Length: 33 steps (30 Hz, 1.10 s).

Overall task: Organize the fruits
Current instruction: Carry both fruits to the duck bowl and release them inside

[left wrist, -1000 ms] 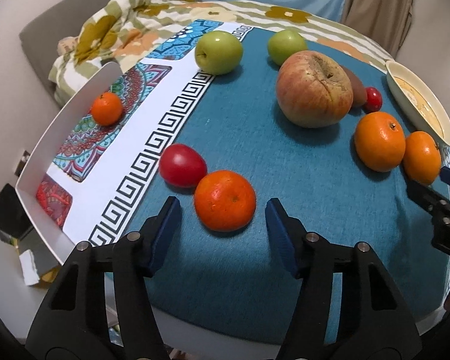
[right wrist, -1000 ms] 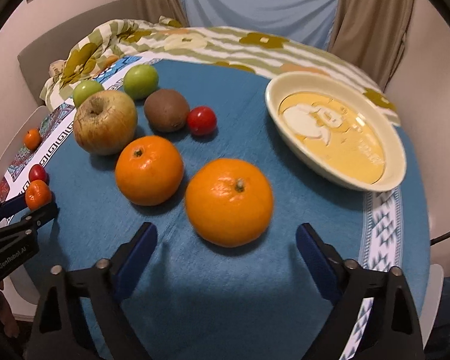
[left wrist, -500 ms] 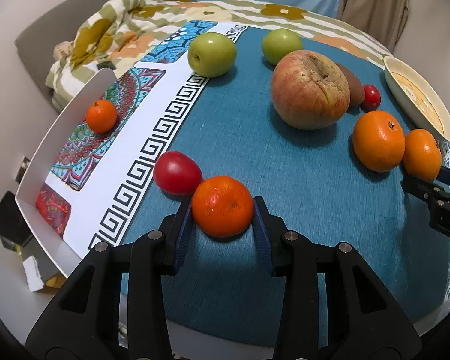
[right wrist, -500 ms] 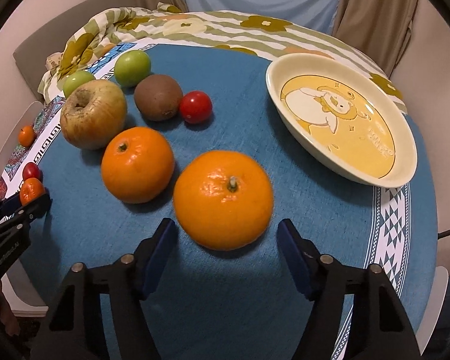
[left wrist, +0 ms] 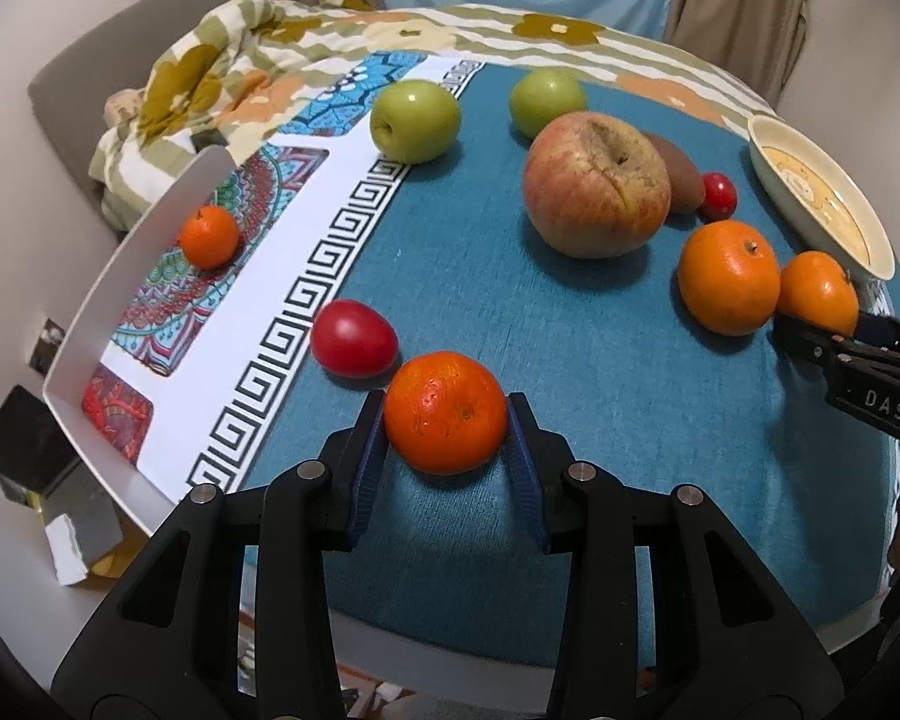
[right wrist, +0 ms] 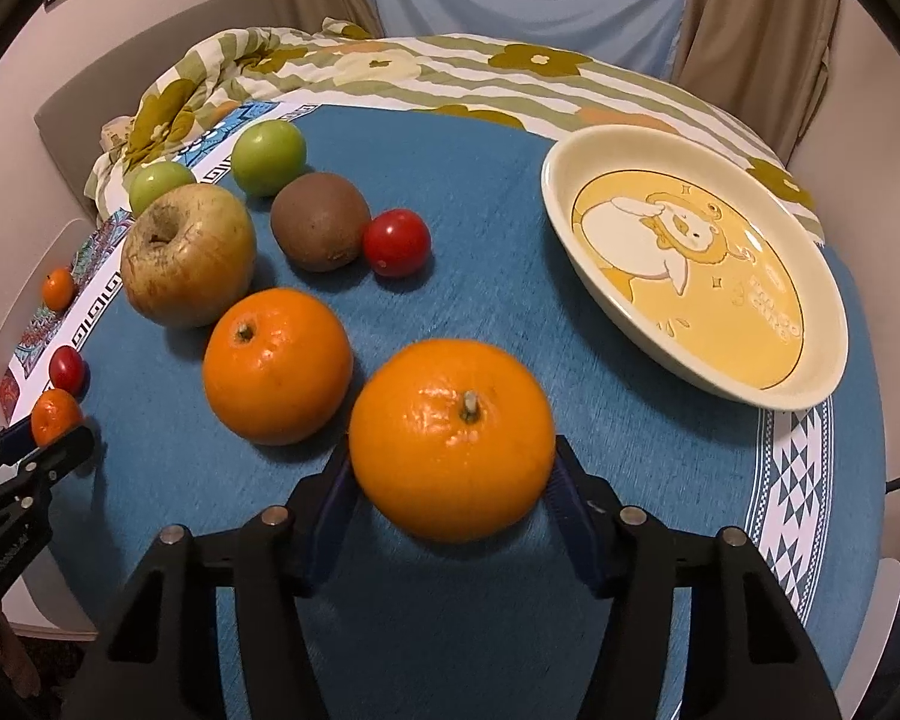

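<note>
My left gripper (left wrist: 447,441) is shut on a small mandarin (left wrist: 446,412) resting on the blue tablecloth, right beside a red tomato (left wrist: 354,345). My right gripper (right wrist: 450,480) has its jaws closing on a large orange (right wrist: 453,438), and both blue pads touch its sides. A second orange (right wrist: 277,365) lies just left of it. Behind are a big apple (right wrist: 187,255), a kiwi (right wrist: 320,221), a cherry tomato (right wrist: 397,242) and two green apples (right wrist: 269,149). Another small mandarin (left wrist: 209,237) sits in the white tray (left wrist: 144,252) at the left.
A cream plate (right wrist: 822,324) with a cartoon print stands at the right of the round table. A flowered blanket (right wrist: 342,66) lies over the seat behind. The table edge runs close below both grippers. Each gripper shows at the other view's side.
Both grippers closed in. The left jaws came together onto the small mandarin. The right jaws narrowed from wide apart until they met the large orange's sides.
</note>
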Motion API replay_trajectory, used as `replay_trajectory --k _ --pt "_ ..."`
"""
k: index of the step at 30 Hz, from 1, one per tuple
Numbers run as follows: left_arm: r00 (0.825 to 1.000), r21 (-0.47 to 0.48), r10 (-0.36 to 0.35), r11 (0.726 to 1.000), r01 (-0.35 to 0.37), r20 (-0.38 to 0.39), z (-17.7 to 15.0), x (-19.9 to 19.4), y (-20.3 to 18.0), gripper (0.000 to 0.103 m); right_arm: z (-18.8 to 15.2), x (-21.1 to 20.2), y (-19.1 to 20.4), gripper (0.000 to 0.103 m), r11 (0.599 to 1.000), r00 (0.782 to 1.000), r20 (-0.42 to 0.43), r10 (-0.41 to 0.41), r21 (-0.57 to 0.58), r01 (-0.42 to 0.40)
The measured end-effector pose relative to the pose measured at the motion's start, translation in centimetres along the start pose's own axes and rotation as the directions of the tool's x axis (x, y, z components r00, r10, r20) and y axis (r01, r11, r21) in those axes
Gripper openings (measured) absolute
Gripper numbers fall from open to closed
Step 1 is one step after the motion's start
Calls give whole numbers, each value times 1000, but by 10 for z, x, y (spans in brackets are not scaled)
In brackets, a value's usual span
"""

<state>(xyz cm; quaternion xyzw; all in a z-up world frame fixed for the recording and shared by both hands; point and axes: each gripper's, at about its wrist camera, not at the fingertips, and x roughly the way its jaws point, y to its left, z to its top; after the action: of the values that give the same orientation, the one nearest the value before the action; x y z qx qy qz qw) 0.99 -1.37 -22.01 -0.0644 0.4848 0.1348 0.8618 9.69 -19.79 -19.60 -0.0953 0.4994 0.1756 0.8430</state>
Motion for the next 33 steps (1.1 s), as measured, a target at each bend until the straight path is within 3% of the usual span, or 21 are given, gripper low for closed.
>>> replay_trajectory --k 12,21,27,33 --pt "994 41 -31 999 27 101 37 -67 -15 43 5 -58 -19 56 996 997 74 18 80 -24" --pt "974 115 -137 986 117 179 96 -90 -55 43 28 -99 -52 56 989 988 153 -27 149 4" --pt "953 207 -244 956 206 181 143 -82 -95 43 44 -113 -82 56 970 979 179 -93 238 49" --pt "930 315 -345 903 292 126 185 -57 -146 43 52 -114 -116 56 934 972 161 -172 340 109"
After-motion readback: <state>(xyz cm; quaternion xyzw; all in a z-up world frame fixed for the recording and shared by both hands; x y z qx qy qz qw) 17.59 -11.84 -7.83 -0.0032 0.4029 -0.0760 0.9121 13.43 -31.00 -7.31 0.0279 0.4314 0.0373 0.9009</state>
